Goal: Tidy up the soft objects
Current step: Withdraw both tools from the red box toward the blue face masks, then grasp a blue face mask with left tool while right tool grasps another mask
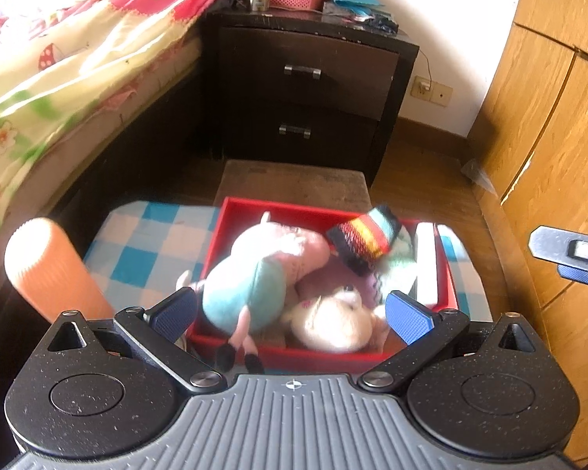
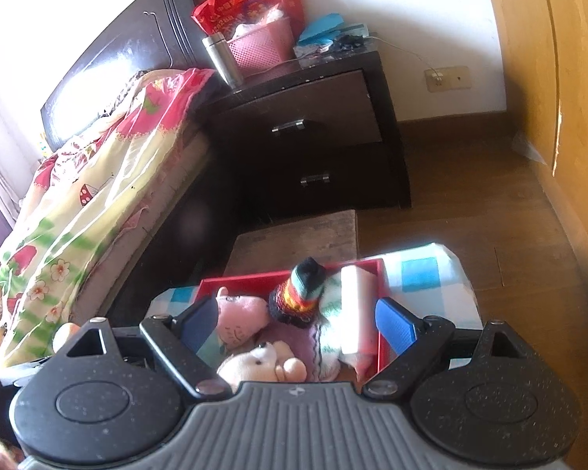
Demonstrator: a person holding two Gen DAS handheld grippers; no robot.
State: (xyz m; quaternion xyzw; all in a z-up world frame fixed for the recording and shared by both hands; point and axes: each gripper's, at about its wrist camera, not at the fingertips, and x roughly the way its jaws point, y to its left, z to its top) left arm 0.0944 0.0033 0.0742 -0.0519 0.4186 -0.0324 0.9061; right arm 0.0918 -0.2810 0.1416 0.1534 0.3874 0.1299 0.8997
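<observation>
1. The red box (image 1: pixel 447 274) sits on a blue-and-white checked cloth (image 1: pixel 137 258) covering a low surface beside the bed (image 1: pixel 58 78); it also shows in the right wrist view (image 2: pixel 382 313).
2. Inside the box lie the soft things: a pink pig plush (image 1: pixel 262 270) in a pale teal dress, sprawled over the left half with its dark feet hanging over the near wall; a cream teddy bear (image 1: pixel 333 321) at the near side; a striped knitted sock (image 1: pixel 368 243) in black, red, yellow and teal, lying on top towards the back; and a white-and-green knitted piece (image 2: pixel 329 313) along the right side.
3. An orange ribbed roll (image 1: pixel 47 270) lies left of the box, on the edge of the checked cloth.
4. The left gripper (image 1: pixel 290 313) hovers over the near wall of the box, its blue-padded fingers (image 1: pixel 409 315) spread wide and gripping nothing; the pig and the bear show between them.
5. The right gripper (image 2: pixel 298 323) is likewise over the box with its fingers (image 2: pixel 396 325) set well apart and empty. One of its tips shows at the right edge of the left wrist view.
6. On the dark nightstand (image 2: pixel 313 137) behind stand a steel flask (image 2: pixel 221 58), a pink basket (image 2: pixel 260 47) and a red bag (image 2: pixel 251 0) with yellow printing; the writing is too small and blurred to read.
7. No other label or brand is legible.
</observation>
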